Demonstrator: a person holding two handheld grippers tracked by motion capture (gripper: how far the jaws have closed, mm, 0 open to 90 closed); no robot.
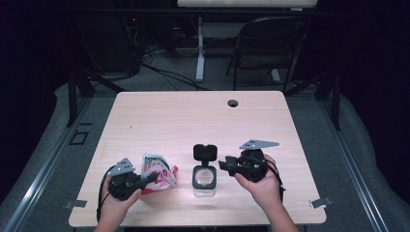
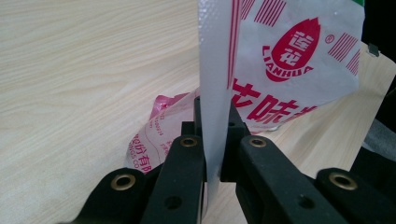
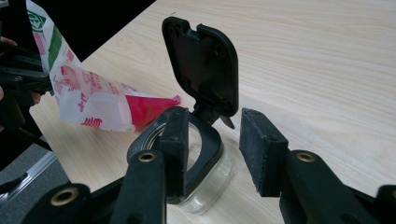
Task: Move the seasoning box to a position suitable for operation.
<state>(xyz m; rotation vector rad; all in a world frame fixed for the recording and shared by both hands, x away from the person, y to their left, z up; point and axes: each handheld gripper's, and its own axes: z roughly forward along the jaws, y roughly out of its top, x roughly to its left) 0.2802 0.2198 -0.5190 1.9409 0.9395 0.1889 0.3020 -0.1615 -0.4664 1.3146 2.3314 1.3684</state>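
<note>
At the left of the table [image 1: 159, 108] the left gripper [image 1: 153, 178] has its jaws clamped on the edge of a red-and-white seasoning packet [image 1: 158, 172]; in the left gripper view the packet [image 2: 280, 70] stands upright between the black jaws, its lower end crumpled on the wood, so it is pinched rather than lying free. Just to the right, near the front edge, stands a small clear jar [image 1: 204, 180] with its black hinged lid [image 1: 205, 152] flipped open and tilted back; the packet and the jar are near each other but apart. Further right, the right gripper [image 1: 224, 165] sits beside the jar with its jaws spread and holding nothing; in the right gripper view one pad is up against the jar's black rim [image 3: 205, 140], whether touching I cannot tell. The step in hand looks like readying a pour; next, the right jaws should probably steady the jar while the left lifts and tips the packet over the mouth, provided the packet is already open, which I cannot tell.
</note>
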